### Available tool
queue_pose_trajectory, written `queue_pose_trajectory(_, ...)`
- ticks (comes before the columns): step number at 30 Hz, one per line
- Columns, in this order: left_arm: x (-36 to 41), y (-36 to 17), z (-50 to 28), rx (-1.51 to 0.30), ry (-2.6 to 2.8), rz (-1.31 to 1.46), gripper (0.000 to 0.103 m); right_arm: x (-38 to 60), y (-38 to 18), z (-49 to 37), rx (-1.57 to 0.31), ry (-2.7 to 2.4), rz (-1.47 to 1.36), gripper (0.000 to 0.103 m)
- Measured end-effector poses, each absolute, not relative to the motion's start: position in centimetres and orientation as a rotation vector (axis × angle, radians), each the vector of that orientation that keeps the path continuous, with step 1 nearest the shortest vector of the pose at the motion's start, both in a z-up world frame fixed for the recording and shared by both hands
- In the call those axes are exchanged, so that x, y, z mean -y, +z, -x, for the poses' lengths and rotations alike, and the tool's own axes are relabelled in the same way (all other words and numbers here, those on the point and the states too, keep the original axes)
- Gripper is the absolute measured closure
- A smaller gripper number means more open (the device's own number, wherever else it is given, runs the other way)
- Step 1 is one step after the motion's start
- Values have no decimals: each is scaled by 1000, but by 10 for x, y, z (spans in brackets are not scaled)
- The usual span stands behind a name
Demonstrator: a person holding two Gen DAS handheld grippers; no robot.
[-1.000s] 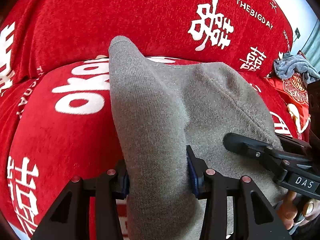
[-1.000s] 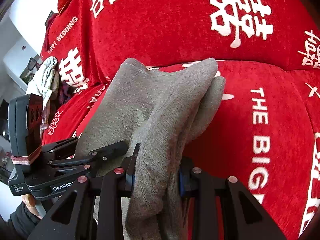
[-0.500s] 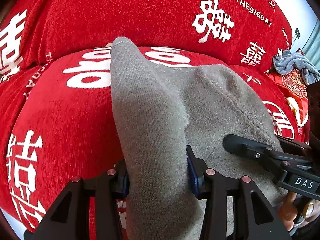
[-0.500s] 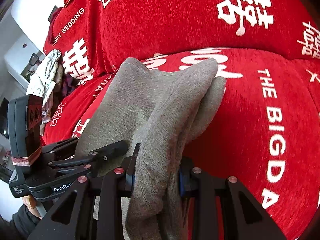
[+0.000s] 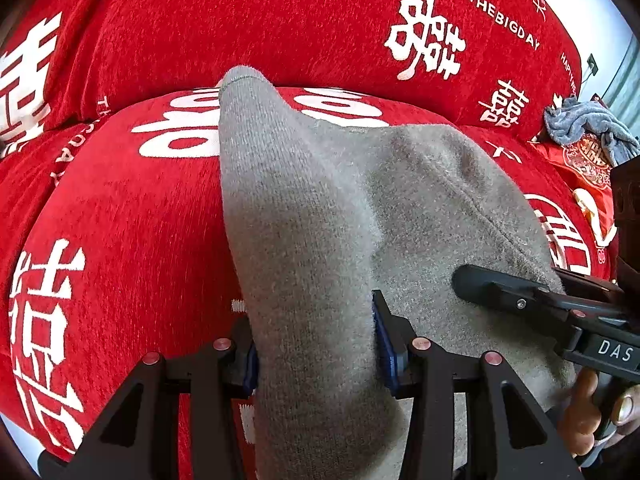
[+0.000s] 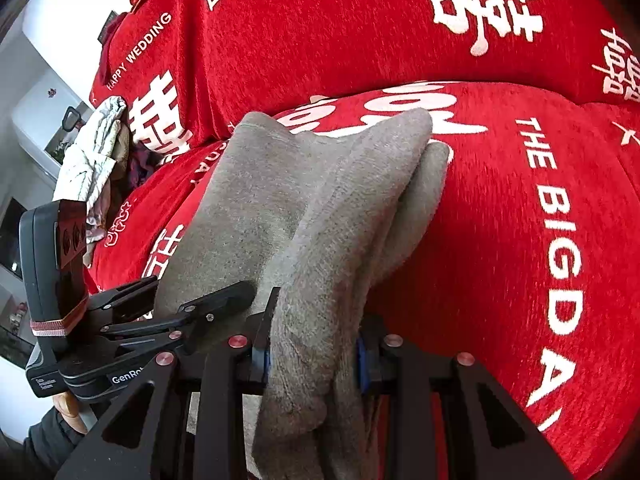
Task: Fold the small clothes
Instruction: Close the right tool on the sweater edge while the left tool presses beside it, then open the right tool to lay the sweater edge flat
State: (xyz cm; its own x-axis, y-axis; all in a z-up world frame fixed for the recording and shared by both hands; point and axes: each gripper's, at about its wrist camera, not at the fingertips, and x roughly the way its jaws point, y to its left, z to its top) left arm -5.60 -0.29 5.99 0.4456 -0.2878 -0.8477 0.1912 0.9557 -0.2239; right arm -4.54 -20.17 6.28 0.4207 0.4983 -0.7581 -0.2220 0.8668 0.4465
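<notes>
I have both grippers tipped steeply down over the red sofa cover (image 5: 120, 220), each clamped on the same grey garment (image 5: 320, 220). In the left wrist view my left gripper (image 5: 314, 344) has its blue-padded fingers (image 5: 384, 344) set fairly narrow, pressed on either side of a thick fold of the knit that stands up between them and rises to a blunt corner near the crease where seat meets backrest. The rest of the garment spreads rightward, draped over the seat cushion, and there the right gripper (image 5: 560, 308) comes in from the right edge, lying low across the cloth, with fingers of my hand (image 5: 592, 404) curled round its handle at the lower right. In the right wrist view my right gripper (image 6: 312, 356) has its fingers closer together, pinching a bunched, doubled band of the garment (image 6: 340, 220) that runs up and away to two rounded ends lying on the cushion. The left gripper (image 6: 192, 304) reaches in from the left, its fingers level with the cloth edge, and a dark sleeve (image 6: 40, 436) shows below it. A grey cloth (image 5: 588, 128) sits far right on the sofa; a pale bundle (image 6: 92, 152) lies at the far left.
</notes>
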Motion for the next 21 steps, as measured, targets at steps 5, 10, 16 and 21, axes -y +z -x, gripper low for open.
queue_pose_trajectory(5, 1, 57, 57, -1065, -304, 105, 54, 204, 60, 46, -1049, 458, -301, 71)
queue_pose_trajectory(10, -6, 52, 59, -1057, -245, 85, 19, 214, 47, 44, -1071, 431, -309, 66)
queue_pose_trajectory(16, -18, 64, 67, -1030, -215, 47, 17, 226, 64, 55, -1005, 332, -242, 52)
queue_pose_trajectory(21, -25, 82, 86, -960, -185, 23, 17, 211, 98, 85, -874, 404, -76, 52)
